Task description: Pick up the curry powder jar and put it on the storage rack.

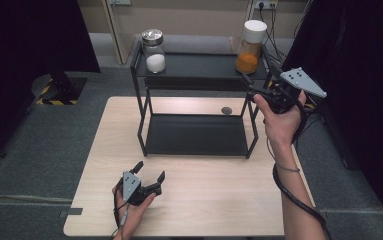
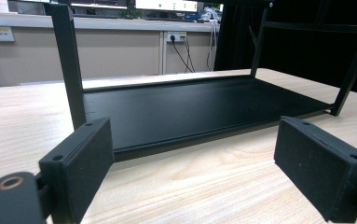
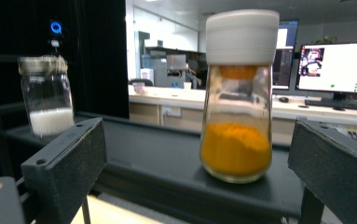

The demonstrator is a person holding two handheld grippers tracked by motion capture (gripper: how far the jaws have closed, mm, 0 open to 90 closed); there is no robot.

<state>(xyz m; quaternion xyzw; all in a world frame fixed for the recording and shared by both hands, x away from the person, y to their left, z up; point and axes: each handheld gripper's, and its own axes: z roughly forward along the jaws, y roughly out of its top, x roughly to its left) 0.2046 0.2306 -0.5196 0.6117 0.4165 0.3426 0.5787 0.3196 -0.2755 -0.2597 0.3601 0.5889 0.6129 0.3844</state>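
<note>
A black two-level metal rack (image 1: pixel 194 135) stands at the back middle of the wooden table (image 1: pixel 189 200). On its top shelf (image 1: pixel 199 65) stand a glass jar with white powder (image 1: pixel 154 51) at the left and a white-capped jar with orange powder (image 1: pixel 250 47) at the right. My right gripper (image 1: pixel 261 82) is held up by the rack's right end, open, just short of the orange jar (image 3: pixel 238 98), which stands between and beyond its jaws. The white-powder jar (image 3: pixel 47 95) is farther along the shelf. My left gripper (image 1: pixel 149 171) rests open near the table's front, facing the rack's lower shelf (image 2: pixel 190 109).
A small dark round spot (image 1: pixel 226 110) sits on the table behind the rack. Black curtains hang at both sides. A wall with sockets and cables (image 1: pixel 266 6) lies beyond the table. A cable (image 1: pixel 299 197) trails along the person's right forearm.
</note>
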